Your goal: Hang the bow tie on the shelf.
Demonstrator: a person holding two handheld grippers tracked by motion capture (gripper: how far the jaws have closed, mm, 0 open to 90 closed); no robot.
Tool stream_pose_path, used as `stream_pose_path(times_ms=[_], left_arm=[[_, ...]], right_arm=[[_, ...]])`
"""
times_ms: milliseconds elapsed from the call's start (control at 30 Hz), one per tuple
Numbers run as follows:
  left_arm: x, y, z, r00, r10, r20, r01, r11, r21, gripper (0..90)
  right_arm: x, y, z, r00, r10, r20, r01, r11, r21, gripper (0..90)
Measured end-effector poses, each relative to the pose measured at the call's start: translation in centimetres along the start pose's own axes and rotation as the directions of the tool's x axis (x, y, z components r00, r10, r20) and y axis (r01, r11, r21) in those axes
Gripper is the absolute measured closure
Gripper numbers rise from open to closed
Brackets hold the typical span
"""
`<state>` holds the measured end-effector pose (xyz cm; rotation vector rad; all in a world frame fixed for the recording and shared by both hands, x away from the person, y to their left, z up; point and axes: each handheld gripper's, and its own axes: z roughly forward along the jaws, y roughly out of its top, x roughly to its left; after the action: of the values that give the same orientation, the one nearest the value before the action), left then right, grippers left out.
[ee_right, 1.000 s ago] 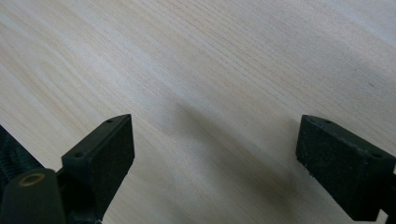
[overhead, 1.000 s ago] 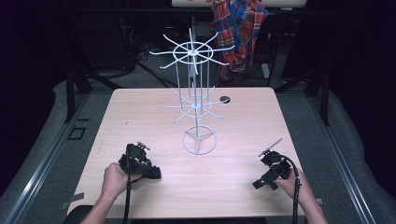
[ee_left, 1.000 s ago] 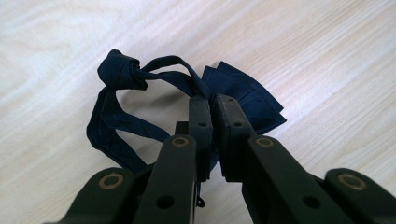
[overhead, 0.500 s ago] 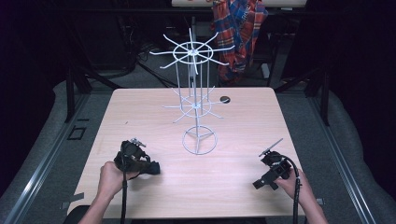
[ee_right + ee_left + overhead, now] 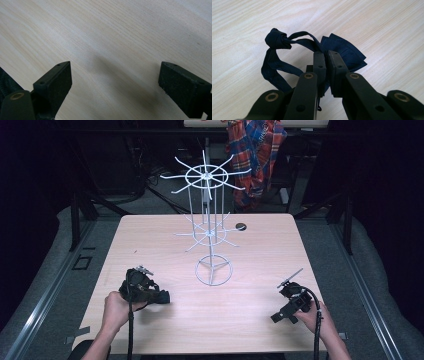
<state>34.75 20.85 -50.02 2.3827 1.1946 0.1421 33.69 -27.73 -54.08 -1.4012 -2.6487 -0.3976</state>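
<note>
Gripping a dark navy cloth tie [image 5: 294, 53], knotted at one end with a fanned, folded part at the other, the left gripper [image 5: 326, 58] has its jaws nearly together with the fabric pinched between the pads. Tie lies on the near-left part of the table [image 5: 250, 320], loop and knot spread on the wood just beyond the jaws.

Judged step: lift the tie toward the white wire rack [image 5: 210, 227] standing at mid-table. To do it well, raise straight first so the loop hangs free, keep the pinch firm on the thin fabric, and bring the loop over a hook rather than the folded end.

Left hand [image 5: 117, 307] holds the gripper low, pointing right. Right gripper [image 5: 115, 82] rests near-right, well apart from the tie, jaws spread wide over bare wood, nothing between them; right hand [image 5: 312, 317] sits low at the near edge.
</note>
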Motion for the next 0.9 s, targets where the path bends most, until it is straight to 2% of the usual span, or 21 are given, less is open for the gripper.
stream_pose_path(times_ms=[67, 333, 500, 600, 667, 900], left_arm=[[-0.2, 0.1, -0.1, 1.0, 0.007, 0.0, -0.007, 0.9999, -0.008, 85.3], [-1.0, 0.6, -0.9, 0.9991, 0.041, 0.007, -0.04, 0.9975, -0.058, 85.4], [-1.0, 0.6, -1.2, 0.9992, 0.038, 0.016, -0.036, 0.9955, -0.088, 85.5], [-1.0, 0.6, -1.4, 0.9978, 0.021, 0.062, -0.013, 0.992, -0.125, 85.5], [-1.0, 0.6, -1.5, 0.998, 0.029, 0.056, -0.021, 0.9901, -0.139, 85.6], [-0.9, 0.7, -1.9, 0.9967, 0.026, 0.077, -0.012, 0.9834, -0.181, 85.7]], right_arm=[[0.1, -0.1, 0.1, 0.9997, 0.02, -0.015, -0.02, 1.0, -0.021, 11.3], [0.1, -0.1, 0.2, 0.9997, 0.021, -0.01, -0.021, 1.0, -0.017, 11.3], [0.0, -0.2, 0.1, 0.9999, 0.011, 0.001, -0.011, 1.0, -0.008, 11.3], [0.0, -0.2, 0.1, 1.0, 0.01, 0.0, -0.01, 1.0, -0.005, 11.3], [0.0, -0.2, 0.1, 0.9999, 0.01, 0.0, -0.01, 1.0, -0.005, 11.3], [0.0, -0.2, 0.1, 0.9998, 0.018, 0.002, -0.018, 1.0, -0.012, 11.4]])
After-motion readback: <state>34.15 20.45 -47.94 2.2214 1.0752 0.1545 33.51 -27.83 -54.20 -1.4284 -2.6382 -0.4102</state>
